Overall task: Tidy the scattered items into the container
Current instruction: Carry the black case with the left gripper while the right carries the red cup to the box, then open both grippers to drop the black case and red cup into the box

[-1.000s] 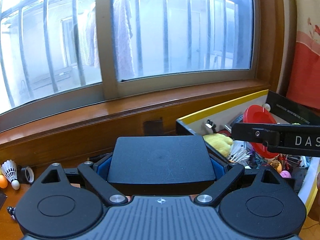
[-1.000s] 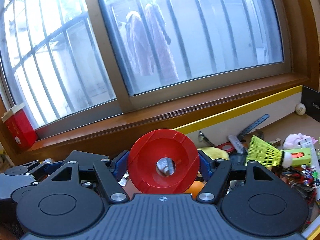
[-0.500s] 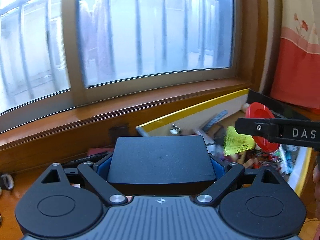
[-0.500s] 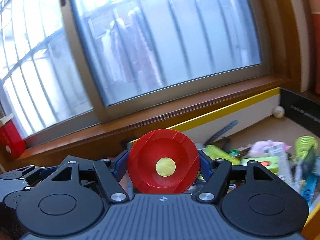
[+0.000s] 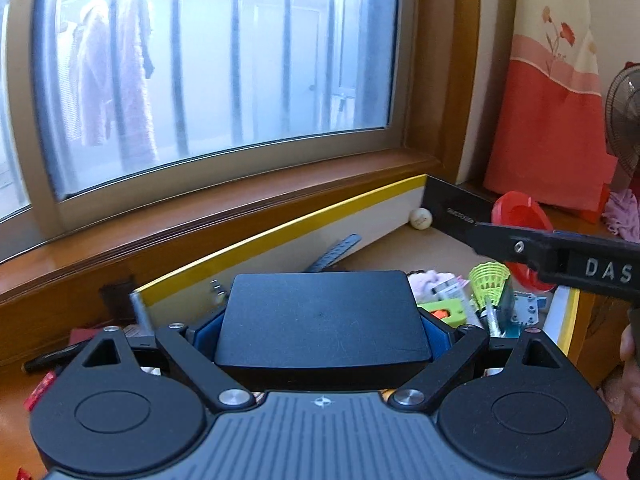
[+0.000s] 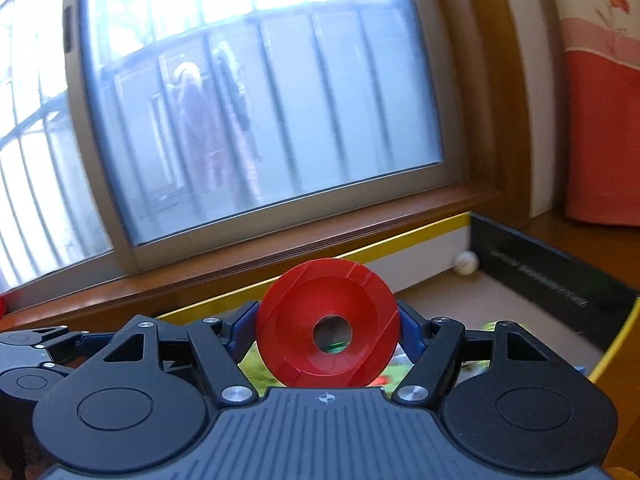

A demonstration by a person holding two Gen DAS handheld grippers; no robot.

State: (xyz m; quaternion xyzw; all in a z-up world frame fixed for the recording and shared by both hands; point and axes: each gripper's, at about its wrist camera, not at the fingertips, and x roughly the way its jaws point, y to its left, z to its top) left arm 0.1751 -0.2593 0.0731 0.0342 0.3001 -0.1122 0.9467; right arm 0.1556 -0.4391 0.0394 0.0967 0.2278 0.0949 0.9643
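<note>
The left claw (image 5: 322, 316) pinches a flat black box (image 5: 322, 314) between its blue pads. The black box is up in the air, over the near end of the big box (image 5: 280, 240).

The right claw (image 6: 328, 340) pinches a red ring (image 6: 327, 334) by its two sides. The ring stands on its edge and has one round hole in the middle. It hangs over the big box (image 6: 424, 240) too. In the left view the right claw (image 5: 520, 246) comes in from the right side, with the red ring (image 5: 520, 216) at its tip.

The big box is open on top. It has a yellow rim, a white wall at the back and a black wall on the right. Its floor is brown. One white ball (image 5: 420, 218) sits in the far corner, where the white wall meets the black wall. One gray strap (image 5: 336, 252) leans on the white wall. Near the right side there is one yellow-green birdie (image 5: 490, 282), one green block (image 5: 442, 310) and one soft pink thing (image 5: 430, 280), all close together. More small things lie there, but they are too mixed up to count.

The big box sits on a brown bench (image 5: 24, 384) under a window (image 5: 220, 60).
</note>
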